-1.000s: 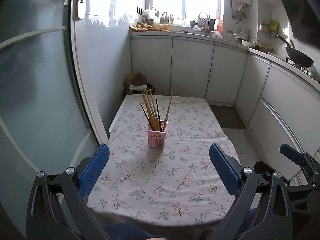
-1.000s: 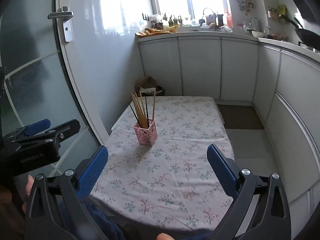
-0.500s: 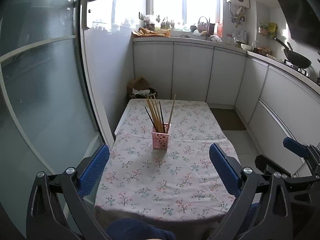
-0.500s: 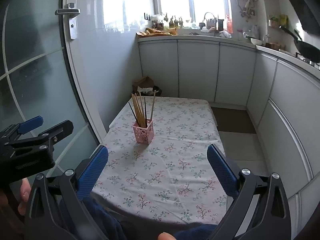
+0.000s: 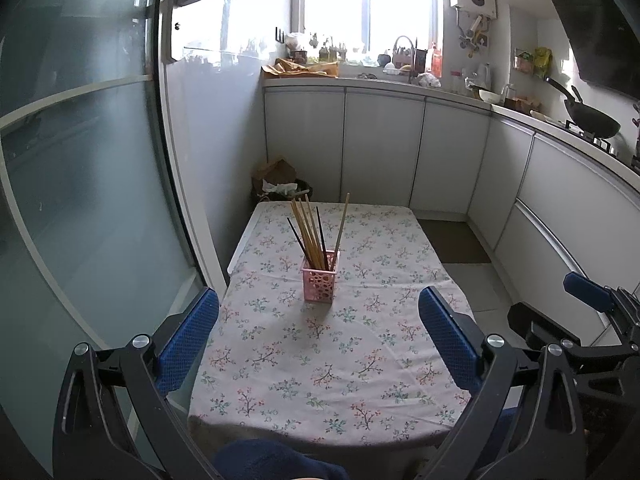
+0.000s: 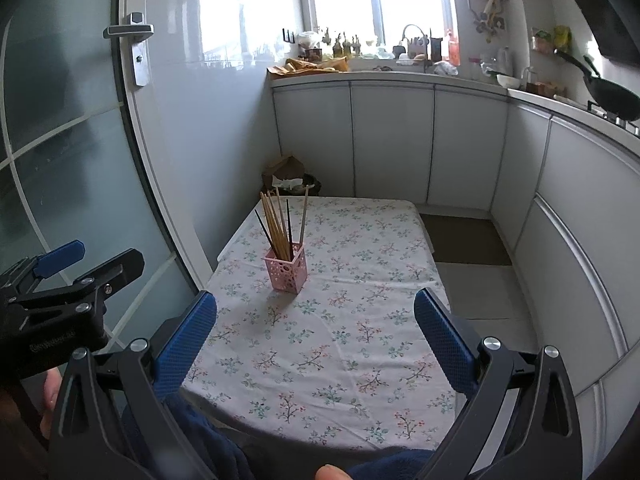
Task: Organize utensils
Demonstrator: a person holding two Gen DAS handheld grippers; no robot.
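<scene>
left gripper (image 5: 318,334) held wide open, nothing gripped | right gripper (image 6: 316,330) likewise spread wide, empty | both kept well short of pink holder (image 5: 319,275) mid-counter (image 5: 400,360) | chopsticks (image 5: 314,230) seen upright inside, fanned | judged light, stiff, slippery; best pinched on upper shafts; holder easily tipped

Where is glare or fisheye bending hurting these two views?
Left wrist view: the bright window is blown out; the frosted glass door bows. Right wrist view: same glare, white cabinets curve; the pink perforated holder with chopsticks stays sharp.
</scene>
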